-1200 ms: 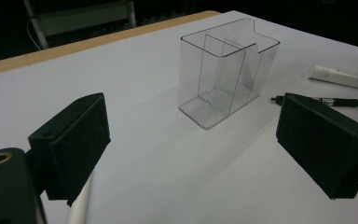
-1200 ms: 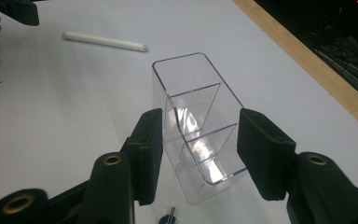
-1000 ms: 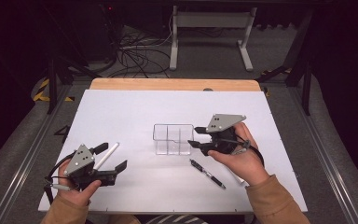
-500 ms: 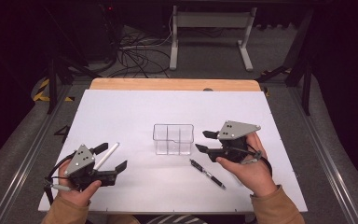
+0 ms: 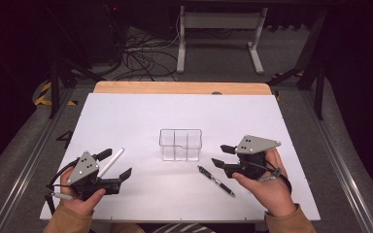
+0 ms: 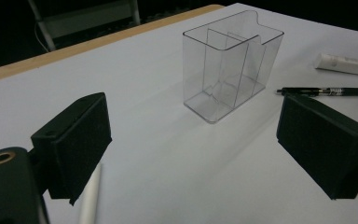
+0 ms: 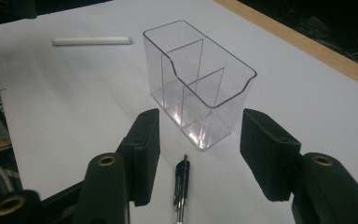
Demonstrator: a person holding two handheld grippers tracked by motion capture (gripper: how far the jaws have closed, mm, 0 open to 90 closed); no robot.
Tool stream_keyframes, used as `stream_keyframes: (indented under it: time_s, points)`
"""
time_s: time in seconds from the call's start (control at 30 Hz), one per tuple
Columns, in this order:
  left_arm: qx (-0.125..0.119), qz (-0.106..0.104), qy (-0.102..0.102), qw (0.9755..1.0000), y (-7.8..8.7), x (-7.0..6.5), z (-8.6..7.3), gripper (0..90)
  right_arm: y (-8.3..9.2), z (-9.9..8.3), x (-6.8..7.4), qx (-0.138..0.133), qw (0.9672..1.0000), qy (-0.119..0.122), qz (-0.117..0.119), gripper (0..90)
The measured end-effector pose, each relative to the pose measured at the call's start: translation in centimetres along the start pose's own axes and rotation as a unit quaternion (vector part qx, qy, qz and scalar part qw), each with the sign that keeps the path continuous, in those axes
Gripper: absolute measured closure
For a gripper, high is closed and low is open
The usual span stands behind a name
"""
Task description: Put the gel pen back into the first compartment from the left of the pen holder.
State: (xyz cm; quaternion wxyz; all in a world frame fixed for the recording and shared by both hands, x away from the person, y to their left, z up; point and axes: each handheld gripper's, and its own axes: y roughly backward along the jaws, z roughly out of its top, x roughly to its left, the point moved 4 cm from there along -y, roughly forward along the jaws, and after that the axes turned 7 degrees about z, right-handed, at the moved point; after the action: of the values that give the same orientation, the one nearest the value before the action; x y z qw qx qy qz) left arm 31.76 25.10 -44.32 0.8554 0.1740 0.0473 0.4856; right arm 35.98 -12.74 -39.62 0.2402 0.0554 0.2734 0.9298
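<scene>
- Your right hand-held gripper, jaws just widening and empty, hangs over the black pen; left hand-held gripper open.
- Closing off-centre could roll the pen into the clear box.

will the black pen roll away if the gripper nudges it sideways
Probably a little: the black pen looks slim and round, lying flat on the smooth white table. A clip might stop it, but that is too small to tell. It looks stiff and light.

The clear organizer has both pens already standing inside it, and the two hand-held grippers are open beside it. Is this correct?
Not quite. The clear organizer is empty: the black pen and white pen lie on the table, as the high view shows. Both hand-held grippers, left and right, are open.
</scene>
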Motion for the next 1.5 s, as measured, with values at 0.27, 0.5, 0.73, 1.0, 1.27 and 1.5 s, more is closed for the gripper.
stream_keyframes:
  time_s: [0.27,0.5,0.73,1.0,1.27,1.5]
  points:
    - [0.0,-0.004,0.001,1.0,0.2,0.1,0.0,10.7,-0.1,-1.7,-0.3,0.025,0.9996,-0.003,-0.008,49.0]
    - [0.002,-0.01,0.004,0.9999,0.1,0.0,-0.1,10.8,0.0,-3.2,-0.1,0.043,0.9988,-0.022,-0.001,49.4]
    - [0.003,-0.008,0.007,0.9999,0.0,-0.1,-0.1,10.8,-0.7,-4.6,0.9,0.088,0.9947,-0.049,0.023,50.3]
    - [0.004,-0.007,0.005,1.0,0.1,0.1,-0.1,10.8,-1.0,-6.2,1.1,0.133,0.9898,-0.051,-0.001,49.5]
    - [0.005,-0.007,0.006,0.9999,0.0,0.0,-0.1,10.8,-1.4,-7.8,1.1,0.186,0.9809,-0.057,-0.008,49.5]
    - [0.007,-0.005,0.01,0.9999,0.0,0.1,-0.2,10.8,-1.8,-8.9,1.3,0.219,0.9738,-0.062,-0.004,50.7]
